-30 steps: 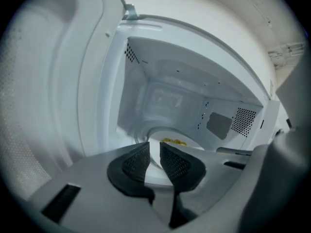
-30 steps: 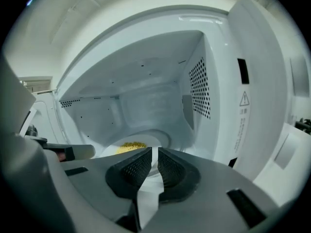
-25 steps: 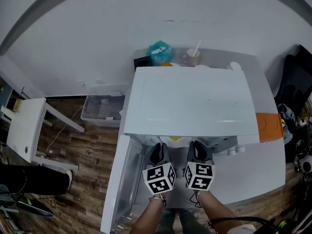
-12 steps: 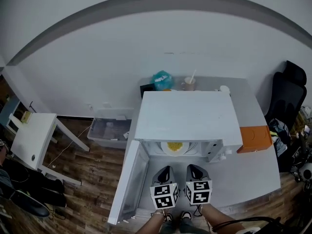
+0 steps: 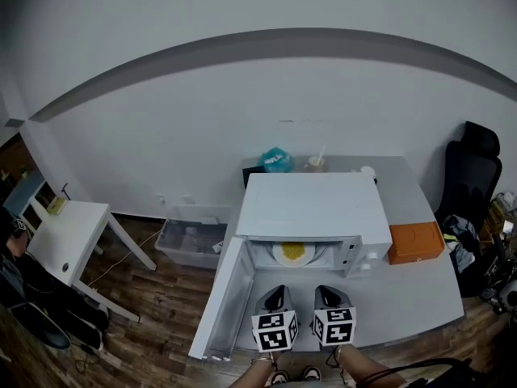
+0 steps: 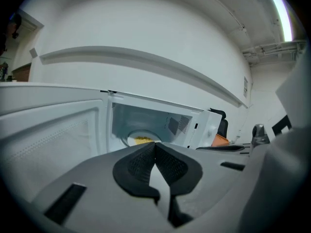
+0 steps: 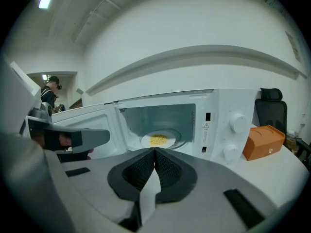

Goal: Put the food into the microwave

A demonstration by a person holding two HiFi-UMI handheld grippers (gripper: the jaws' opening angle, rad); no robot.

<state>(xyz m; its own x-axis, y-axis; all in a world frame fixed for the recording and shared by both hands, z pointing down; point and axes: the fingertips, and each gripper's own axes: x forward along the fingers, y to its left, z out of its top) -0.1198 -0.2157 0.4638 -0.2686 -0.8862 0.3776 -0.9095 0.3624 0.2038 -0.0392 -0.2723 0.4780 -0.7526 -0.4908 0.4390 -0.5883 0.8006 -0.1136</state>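
Food (image 5: pixel 292 251) inside microwave (image 5: pixel 315 204), dead ahead of both tools. Left gripper (image 5: pixel 276 291), right gripper (image 5: pixel 326 289): clenched shut, empty. Door (image 5: pixel 222 301) swung open leftward, nearest left gripper; probably its job to close.

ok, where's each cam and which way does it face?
Head view: on the head, steeply down at the open microwave; left gripper, right gripper, forearms show.
Left gripper view: along its shut jaws, obliquely into the microwave.
Right gripper view: along its shut jaws, straighter into it.
All share: plate of food inside.
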